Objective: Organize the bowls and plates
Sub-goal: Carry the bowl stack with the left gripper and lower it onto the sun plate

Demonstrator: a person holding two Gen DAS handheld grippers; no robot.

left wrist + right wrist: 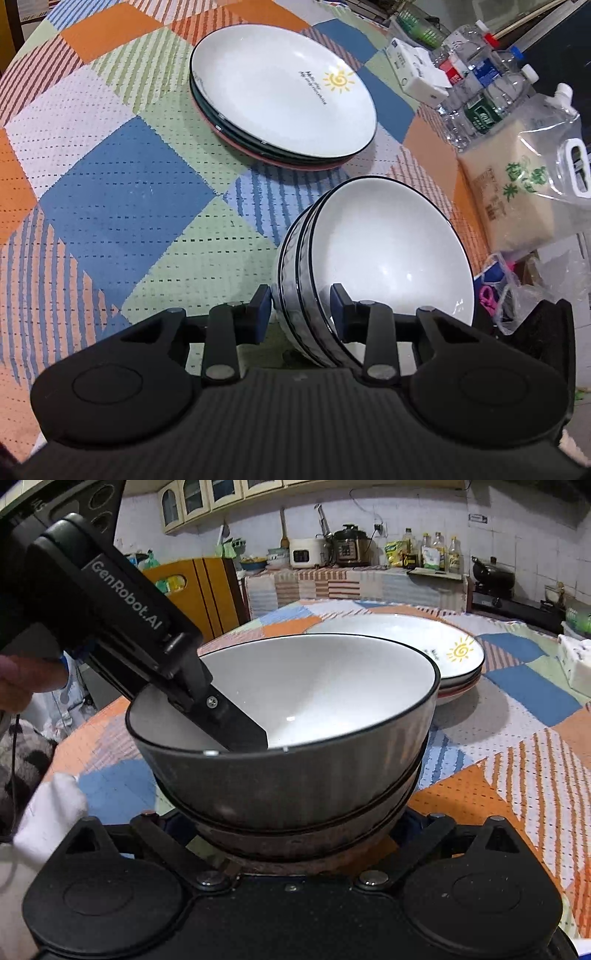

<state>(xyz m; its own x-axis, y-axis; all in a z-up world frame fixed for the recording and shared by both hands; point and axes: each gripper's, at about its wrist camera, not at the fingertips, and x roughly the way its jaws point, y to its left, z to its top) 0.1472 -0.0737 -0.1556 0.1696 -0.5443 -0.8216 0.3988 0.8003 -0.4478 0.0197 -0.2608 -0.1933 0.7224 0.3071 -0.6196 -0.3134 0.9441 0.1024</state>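
Left gripper (301,314) clamps the bowls' (369,258) near rim, near the tabletop's (129,184) edge; right gripper's state unclear. Next, probably: settle them beside the plates (280,92).

Left gripper (301,317): matte black plastic body with ribbed top panel, two rounded lobes each with a raised oval disc, triangular cut-outs near the front corners. Black linkage bars pinned with silver rivets. Dark blue rubber pads (263,314) on the fingers. From the right wrist view, its side reads "GenRobot.AI" in pale grey lettering; one flat black finger blade (236,727) is fixed by a silver cross-head screw. Right gripper (295,834): same black body, lobes, discs, silver rivets, fingertips hidden. Person's hand (26,681) beside the grip; white sleeve or glove (48,816) at lower left, thin black cable alongside.
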